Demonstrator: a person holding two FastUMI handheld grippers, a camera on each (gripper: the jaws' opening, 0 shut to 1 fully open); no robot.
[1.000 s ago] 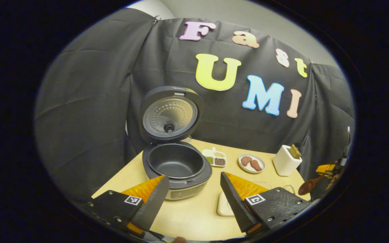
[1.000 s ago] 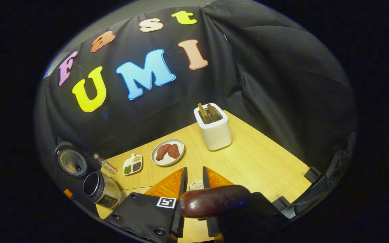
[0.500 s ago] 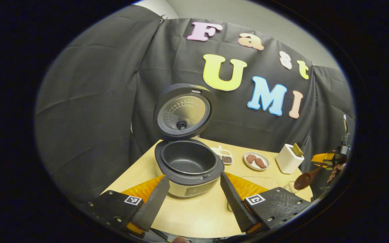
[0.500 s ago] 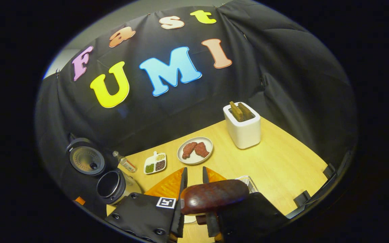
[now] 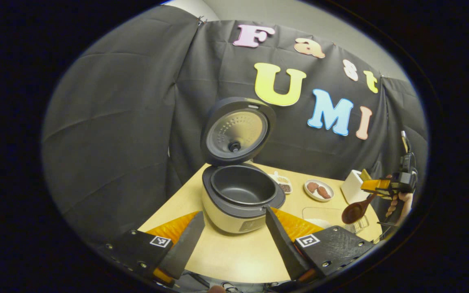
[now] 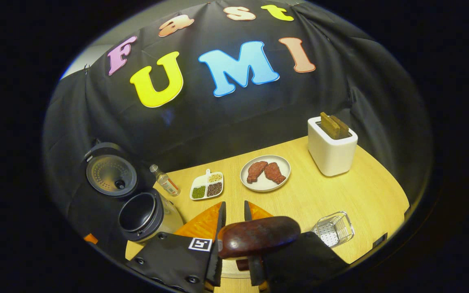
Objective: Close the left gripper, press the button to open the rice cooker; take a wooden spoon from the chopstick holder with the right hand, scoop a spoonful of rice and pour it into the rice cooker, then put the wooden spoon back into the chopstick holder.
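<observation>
The rice cooker (image 5: 238, 199) stands open in the left gripper view, its lid (image 5: 237, 132) up and its dark pot empty. My left gripper (image 5: 233, 217) hangs open just in front of it, holding nothing. At the right edge, my right gripper (image 5: 381, 186) holds a wooden spoon (image 5: 354, 211) by the handle, bowl hanging down over the table. In the right gripper view, the right gripper (image 6: 233, 208) is shut on the spoon (image 6: 259, 240), whose bowl looms close to the camera. The white chopstick holder (image 6: 332, 146) stands at the far right with wooden handles sticking out; the cooker (image 6: 141, 213) is at the left.
A plate of meat (image 6: 265, 173), a divided dish of beans (image 6: 207, 189) and a small bottle (image 6: 165, 181) line the back of the wooden table (image 6: 364, 195). A clear mesh basket (image 6: 334, 230) sits near the front right. A clear tray with white contents (image 5: 320, 217) lies right of the cooker.
The cooker has shifted right in the left gripper view. The right gripper has swung with the spoon, so the holder slid right in its view, and it sits higher and nearer in the left gripper view.
</observation>
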